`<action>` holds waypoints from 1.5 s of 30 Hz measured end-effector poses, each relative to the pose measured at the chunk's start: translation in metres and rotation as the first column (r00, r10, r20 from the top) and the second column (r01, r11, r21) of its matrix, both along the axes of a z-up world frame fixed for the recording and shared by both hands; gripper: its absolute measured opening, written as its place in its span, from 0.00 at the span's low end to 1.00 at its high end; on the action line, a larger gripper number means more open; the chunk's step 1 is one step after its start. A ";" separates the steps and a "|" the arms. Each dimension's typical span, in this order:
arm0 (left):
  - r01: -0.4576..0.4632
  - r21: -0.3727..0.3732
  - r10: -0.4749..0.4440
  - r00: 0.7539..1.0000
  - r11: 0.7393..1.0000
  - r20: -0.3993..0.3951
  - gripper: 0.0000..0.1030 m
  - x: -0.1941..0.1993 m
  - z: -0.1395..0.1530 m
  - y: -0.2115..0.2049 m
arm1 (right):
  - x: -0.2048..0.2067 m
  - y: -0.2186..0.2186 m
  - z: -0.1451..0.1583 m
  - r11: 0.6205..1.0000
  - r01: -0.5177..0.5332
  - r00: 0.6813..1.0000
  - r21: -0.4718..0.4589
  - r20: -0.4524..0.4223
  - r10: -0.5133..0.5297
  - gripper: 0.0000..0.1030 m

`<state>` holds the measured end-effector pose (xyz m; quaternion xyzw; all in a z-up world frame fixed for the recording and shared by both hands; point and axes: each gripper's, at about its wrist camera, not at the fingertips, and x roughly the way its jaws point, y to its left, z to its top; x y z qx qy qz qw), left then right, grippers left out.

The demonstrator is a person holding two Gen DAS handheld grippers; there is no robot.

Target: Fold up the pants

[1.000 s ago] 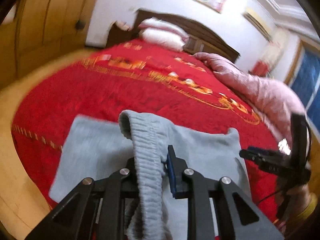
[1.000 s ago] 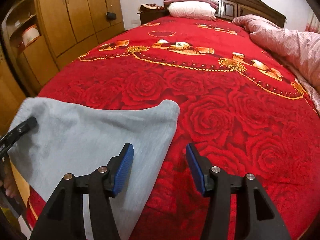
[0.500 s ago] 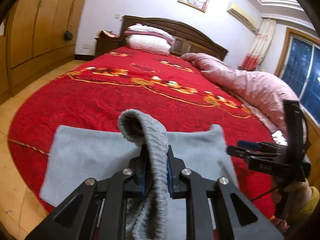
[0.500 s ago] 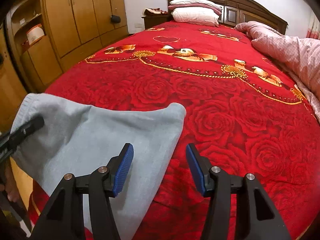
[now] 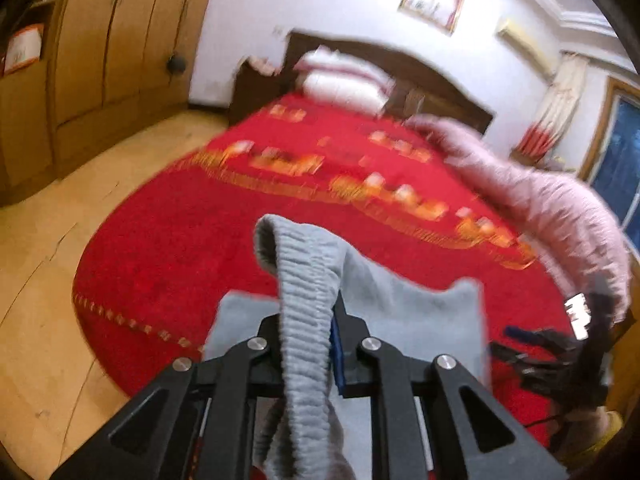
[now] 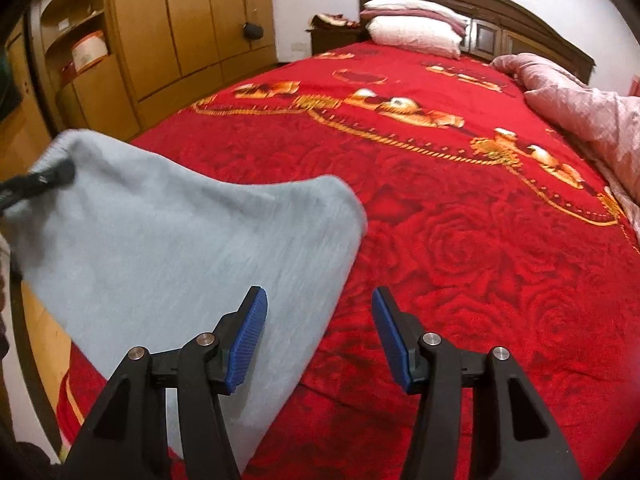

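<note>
Blue ribbed pads [image 6: 246, 338] line the black fingers of both grippers. Left gripper [image 5: 310, 344]: fingers clamped on the ribbed, gathered waistband of the grey pants [image 5: 312, 280], which loops up above the jaws in a soft fold and hangs down between the arms. Right gripper [image 6: 318, 336]: fingers apart, nothing between them, hovering over the near right edge of the pants [image 6: 172, 256].

Pants are a fuzzy, fleece-like knit, pale grey. The rest of the cloth lies in a broad flat sheet on the near edge of the bed [image 6: 460, 220], with its left corner lifted in the left gripper's tip [image 6: 40, 178].

Bed cover is red with a woven rose texture and a gold chain-and-figure band. Pink quilted duvet [image 6: 584, 100] is bunched at the far right; stacked pillows [image 6: 412, 28] lie at the dark wooden headboard. Wooden wardrobe [image 6: 180, 28] stands on the left; its open shelf holds a round white tub [image 6: 90, 46] with an orange lid.

Since half a second ago: the left view has tilted and gone blurred, showing more floor [image 5: 60, 260] at left; the pants' held corner sits higher in the right view. The right fingers are spread as before.
</note>
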<state>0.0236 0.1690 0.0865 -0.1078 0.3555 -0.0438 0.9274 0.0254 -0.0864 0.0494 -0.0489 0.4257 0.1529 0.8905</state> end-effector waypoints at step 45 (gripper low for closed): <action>-0.004 0.153 0.026 0.990 0.988 -0.141 0.38 0.044 -0.049 -0.029 | 0.052 0.011 0.011 0.990 -0.005 0.997 0.140 -0.078 0.016 0.43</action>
